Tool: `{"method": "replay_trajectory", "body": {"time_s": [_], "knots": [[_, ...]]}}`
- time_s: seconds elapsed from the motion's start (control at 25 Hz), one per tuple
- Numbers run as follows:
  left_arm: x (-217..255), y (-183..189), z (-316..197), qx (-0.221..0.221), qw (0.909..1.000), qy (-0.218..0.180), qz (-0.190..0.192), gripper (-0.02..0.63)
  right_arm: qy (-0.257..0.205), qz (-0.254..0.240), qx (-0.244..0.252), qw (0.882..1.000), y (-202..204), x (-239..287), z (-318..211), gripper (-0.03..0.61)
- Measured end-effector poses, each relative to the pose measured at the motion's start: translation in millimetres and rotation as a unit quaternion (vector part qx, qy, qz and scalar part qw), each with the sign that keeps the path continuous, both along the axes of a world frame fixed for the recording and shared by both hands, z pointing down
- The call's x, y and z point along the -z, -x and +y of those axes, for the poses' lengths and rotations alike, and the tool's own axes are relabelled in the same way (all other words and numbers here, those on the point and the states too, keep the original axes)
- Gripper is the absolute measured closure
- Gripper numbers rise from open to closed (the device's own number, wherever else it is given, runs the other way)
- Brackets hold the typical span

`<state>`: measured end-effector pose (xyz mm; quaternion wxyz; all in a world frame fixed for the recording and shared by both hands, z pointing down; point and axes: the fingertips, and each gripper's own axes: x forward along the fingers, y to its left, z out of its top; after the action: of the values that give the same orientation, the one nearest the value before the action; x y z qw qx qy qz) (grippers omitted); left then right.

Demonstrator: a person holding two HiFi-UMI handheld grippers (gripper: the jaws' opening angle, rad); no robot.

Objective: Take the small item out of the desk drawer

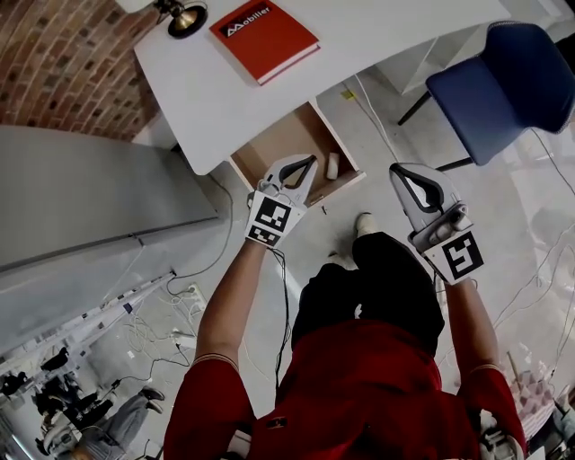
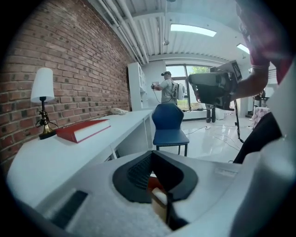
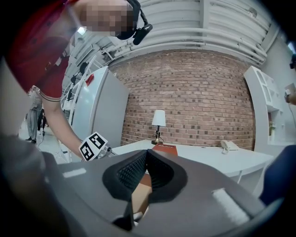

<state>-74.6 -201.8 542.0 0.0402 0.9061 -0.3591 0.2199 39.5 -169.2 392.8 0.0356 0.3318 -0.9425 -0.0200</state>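
The wooden desk drawer [image 1: 286, 144] stands pulled open under the white desk [image 1: 386, 45]. A small pale item [image 1: 332, 165] lies at the drawer's right end. My left gripper [image 1: 308, 162] hangs shut over the drawer's front part, just left of the item, with nothing held. My right gripper [image 1: 396, 169] is shut and empty too, over the floor to the right of the drawer. In the left gripper view the jaws [image 2: 151, 153] meet, with a bit of wood colour showing behind them. The right gripper view shows closed jaws [image 3: 147, 152] as well.
A red book [image 1: 263, 36] and a lamp [image 1: 184, 16] stand on the desk. A blue chair [image 1: 503, 85] is at the right, a grey cabinet [image 1: 81, 198] at the left. Cables lie on the floor. Another person [image 2: 169, 88] stands far back.
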Motion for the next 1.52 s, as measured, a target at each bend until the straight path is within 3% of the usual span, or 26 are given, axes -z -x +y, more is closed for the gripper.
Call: {"method": "replay_trajectory", "body": {"time_s": [0.6,1.12,1.52], "knots": [[-117,-10,-26,-0.038,0.9941,0.089,-0.048,0.587,0.009,0.021,-0.008,1.000,-18,-65,-12,0.566],[-203,-25,-36,-0.054,0.9769,0.191,-0.080,0.512,0.011,0.037,-0.014,0.999,-34,-90,-33,0.566],[-240,-33,-39,-0.048,0.9623,0.251,-0.093,0.465,0.012,0.044,-0.009,0.999,-44,-103,-35,0.566]]}}
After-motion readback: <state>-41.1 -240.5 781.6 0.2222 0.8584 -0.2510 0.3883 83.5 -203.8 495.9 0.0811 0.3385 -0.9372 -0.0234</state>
